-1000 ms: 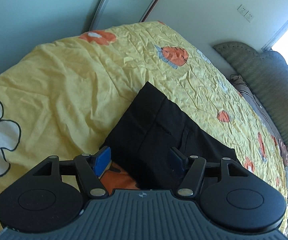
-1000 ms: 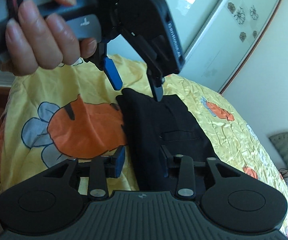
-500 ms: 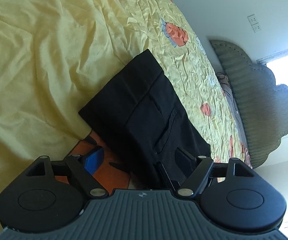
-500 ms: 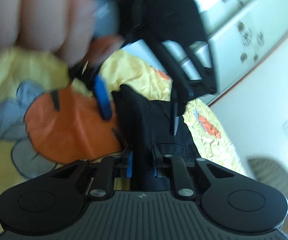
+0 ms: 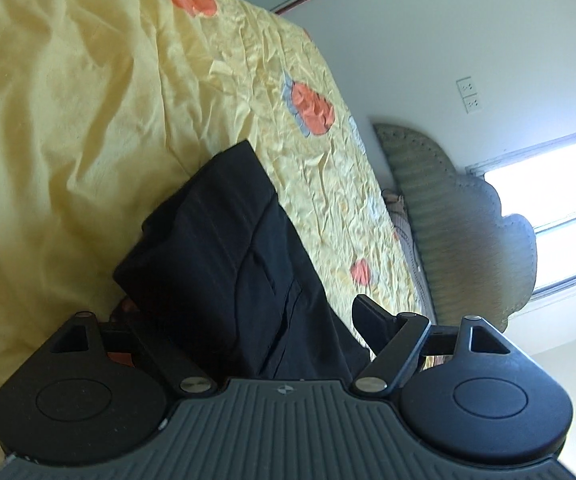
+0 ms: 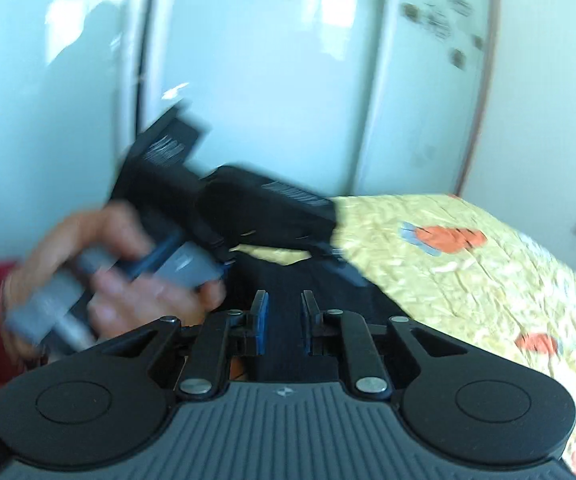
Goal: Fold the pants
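Right now we have the black pants (image 5: 223, 264) lying folded on the yellow bedspread (image 5: 67, 128), near edge under both tools. Our right gripper (image 6: 283, 320) has its fingers (image 6: 261, 320) drawn narrow with black cloth between the pads, so we read it as pinching that edge. Our left gripper (image 5: 247, 332) stands wide, straddling the pants, pads not pressing; its left finger is mostly hidden against the fabric. Risks as we judge them: the right pinch may catch only the top layer, so lifting peels the fold open. The left hand (image 6: 115, 264) sits close to the right tool, so they could collide. The right view is blurred, so grip depth is unclear.
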`<control>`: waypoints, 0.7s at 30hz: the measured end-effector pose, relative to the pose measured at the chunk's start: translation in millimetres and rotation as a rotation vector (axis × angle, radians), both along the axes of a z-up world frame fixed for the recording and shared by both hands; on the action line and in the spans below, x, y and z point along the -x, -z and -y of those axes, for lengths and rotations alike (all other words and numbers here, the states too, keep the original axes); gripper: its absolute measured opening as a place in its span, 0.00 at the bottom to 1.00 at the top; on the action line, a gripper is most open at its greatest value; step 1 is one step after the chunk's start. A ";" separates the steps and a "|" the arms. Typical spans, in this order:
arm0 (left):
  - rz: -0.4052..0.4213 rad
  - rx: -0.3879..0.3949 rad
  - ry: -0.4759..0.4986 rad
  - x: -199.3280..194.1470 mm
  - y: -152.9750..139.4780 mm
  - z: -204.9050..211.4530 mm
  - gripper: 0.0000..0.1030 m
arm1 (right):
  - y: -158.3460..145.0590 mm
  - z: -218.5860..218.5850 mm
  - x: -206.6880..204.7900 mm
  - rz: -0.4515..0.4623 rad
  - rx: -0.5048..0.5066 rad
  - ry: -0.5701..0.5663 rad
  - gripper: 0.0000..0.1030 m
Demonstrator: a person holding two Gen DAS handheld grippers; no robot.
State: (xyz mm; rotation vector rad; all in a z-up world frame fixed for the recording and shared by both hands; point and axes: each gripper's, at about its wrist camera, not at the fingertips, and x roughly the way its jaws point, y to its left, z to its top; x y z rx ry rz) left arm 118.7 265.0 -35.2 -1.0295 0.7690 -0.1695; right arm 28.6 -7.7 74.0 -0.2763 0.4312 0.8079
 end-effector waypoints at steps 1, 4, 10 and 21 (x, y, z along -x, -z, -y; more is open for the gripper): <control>0.011 -0.019 -0.015 0.1 0.5 -1.4 0.76 | 2.0 1.7 -8.8 -0.017 -0.007 0.041 0.16; 0.020 -0.120 -0.027 -0.7 -3.4 3.2 0.62 | 21.1 0.4 -43.6 -0.125 0.042 0.166 0.16; 0.025 -0.302 -0.014 1.8 -12.7 13.7 0.25 | 52.3 3.8 -69.2 -0.259 0.049 0.195 0.16; 0.152 -0.491 -0.016 22.4 -45.9 50.6 0.19 | 44.7 16.5 -87.3 -0.339 -0.213 0.236 0.16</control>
